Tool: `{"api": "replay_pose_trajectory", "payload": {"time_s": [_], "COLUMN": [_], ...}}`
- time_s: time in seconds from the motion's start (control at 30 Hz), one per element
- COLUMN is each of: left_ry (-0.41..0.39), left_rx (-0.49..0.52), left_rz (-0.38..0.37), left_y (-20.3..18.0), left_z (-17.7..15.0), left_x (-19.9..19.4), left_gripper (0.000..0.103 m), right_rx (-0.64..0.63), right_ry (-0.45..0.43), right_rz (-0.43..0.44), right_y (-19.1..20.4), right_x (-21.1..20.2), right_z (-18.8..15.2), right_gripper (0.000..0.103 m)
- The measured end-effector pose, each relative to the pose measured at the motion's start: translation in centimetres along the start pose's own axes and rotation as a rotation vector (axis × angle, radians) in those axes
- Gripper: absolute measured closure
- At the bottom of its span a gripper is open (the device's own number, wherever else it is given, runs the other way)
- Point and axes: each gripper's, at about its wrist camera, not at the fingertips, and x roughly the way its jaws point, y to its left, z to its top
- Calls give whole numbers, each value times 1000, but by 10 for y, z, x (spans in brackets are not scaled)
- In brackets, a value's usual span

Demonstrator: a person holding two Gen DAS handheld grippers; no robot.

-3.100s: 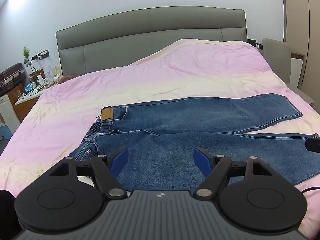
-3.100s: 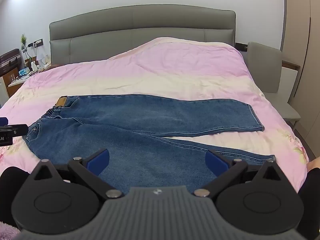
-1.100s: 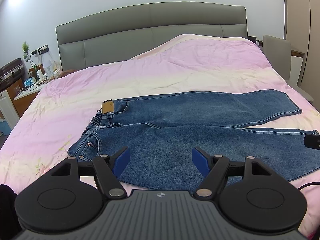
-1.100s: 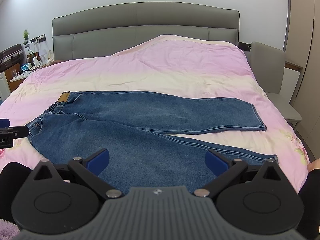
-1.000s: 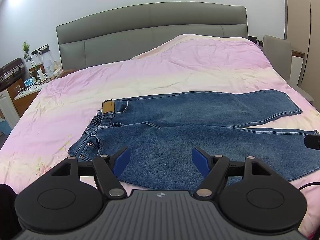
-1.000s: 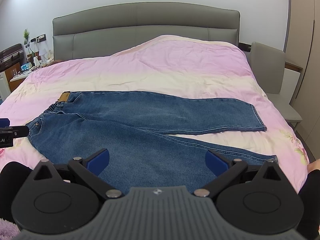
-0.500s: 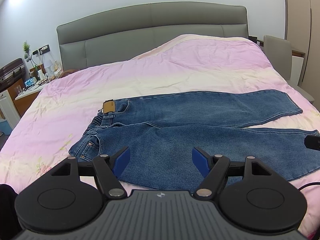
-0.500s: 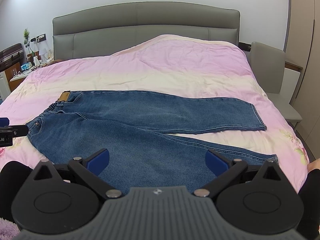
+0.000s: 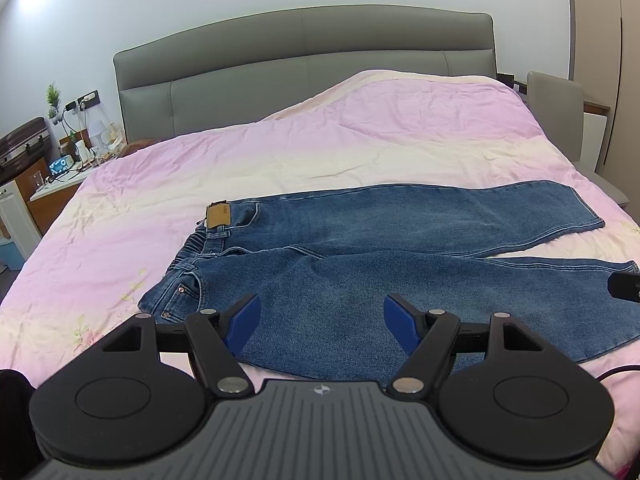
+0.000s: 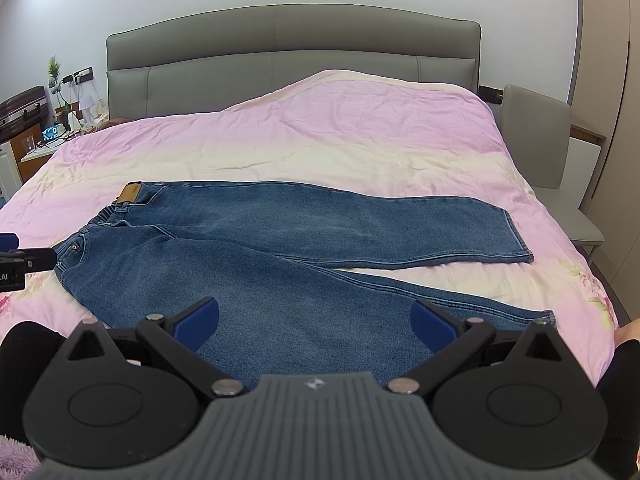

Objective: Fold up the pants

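Blue jeans lie flat on the bed, waistband to the left, both legs spread apart and running to the right. They also show in the right wrist view. A tan waist patch marks the far waist corner. My left gripper is open and empty, held above the near edge of the near leg by the hip. My right gripper is open wide and empty, above the near leg's middle. Neither touches the jeans.
The pink and cream duvet covers the bed, with a grey headboard behind. A cluttered nightstand stands at the left. A grey chair stands at the bed's right side.
Both grippers have stayed nearly still over the last second. Since three seconds ago both views have drawn back and risen slightly. The jeans have not moved.
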Motion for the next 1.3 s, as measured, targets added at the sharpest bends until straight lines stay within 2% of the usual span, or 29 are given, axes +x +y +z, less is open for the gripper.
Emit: {"api": "replay_pose_trajectory", "payload": {"time_s": [0.3,0.43,0.6,0.77,0.9,0.97,1.03,1.2,1.3], "left_ry": [14,32,53,79,132,164,196,255,328], "left_rx": [11,54,133,248,365,411,468,649,726], "left_rz": [-14,-42,-85,-129,-147,-153,-136,-60,-68], "left_y": [5,9,17,23,27,32,39,60,76], "left_z": [1,-1,1,0,-8,-15,-23,-41,-45], "left_x": [2,10,26,49,77,95,113,154,175], "left_gripper": [20,20,21,21,21,21,21,21,21], "right_rx": [20,8,-51,-109,-194,-244,-274,-362,-407], "right_ry": [10,-25,-49,47,107,136,184,299,375], "right_rz": [13,37,21,9,0,-13,-13,-1,-6], "right_y": [-4,-12,-26,-44,-56,-61,-70,-98,-113], "right_x": [3,2,14,43,68,81,98,129,143], "right_z": [0,-2,-11,-19,-34,-43,-53,-75,-84], "right_gripper": [5,5,5,5,6,10,22,29,33]}}
